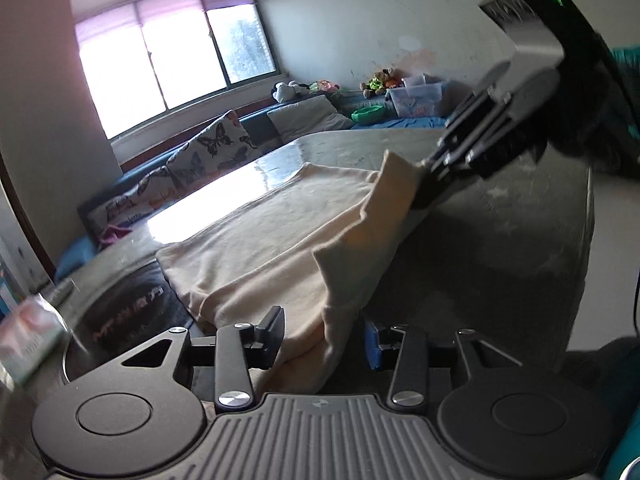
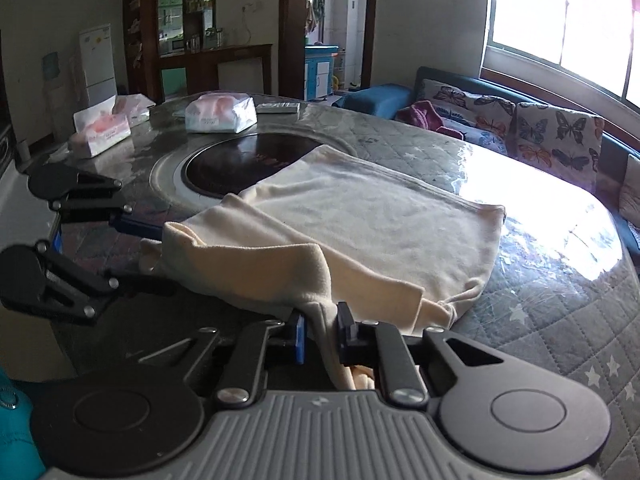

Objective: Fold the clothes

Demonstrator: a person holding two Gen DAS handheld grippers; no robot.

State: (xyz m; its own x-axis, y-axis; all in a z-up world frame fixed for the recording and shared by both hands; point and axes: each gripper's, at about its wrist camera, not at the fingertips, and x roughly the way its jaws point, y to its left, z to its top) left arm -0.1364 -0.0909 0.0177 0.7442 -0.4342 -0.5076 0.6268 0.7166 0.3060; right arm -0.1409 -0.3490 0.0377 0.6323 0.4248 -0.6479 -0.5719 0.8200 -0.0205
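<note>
Cream knit fabric, the garment (image 2: 360, 216), lay mostly flat on the quilt-covered table (image 2: 540, 320), its far corner reaching over the dark round inset (image 2: 240, 160). Only its near edge was raised, in a ridge strung between the two tools.

At the left end of that ridge, the left gripper (image 1: 320, 340) had a thick bunch of the edge between its fingers. The fingers stood fairly wide, and I could not tell whether they pinched the bunch or merely straddled it.

Along the middle, the lifted edge had doubled loosely on itself, probably because both ends were carried off the table together so the strip could be laid over the flat part.

At the right end, the right gripper (image 2: 322, 328) was closed tightly on a narrow pleat of the same edge, and cloth hung down below its pads. That firm hold likely kept the corner from slipping while the fold line was set.
</note>
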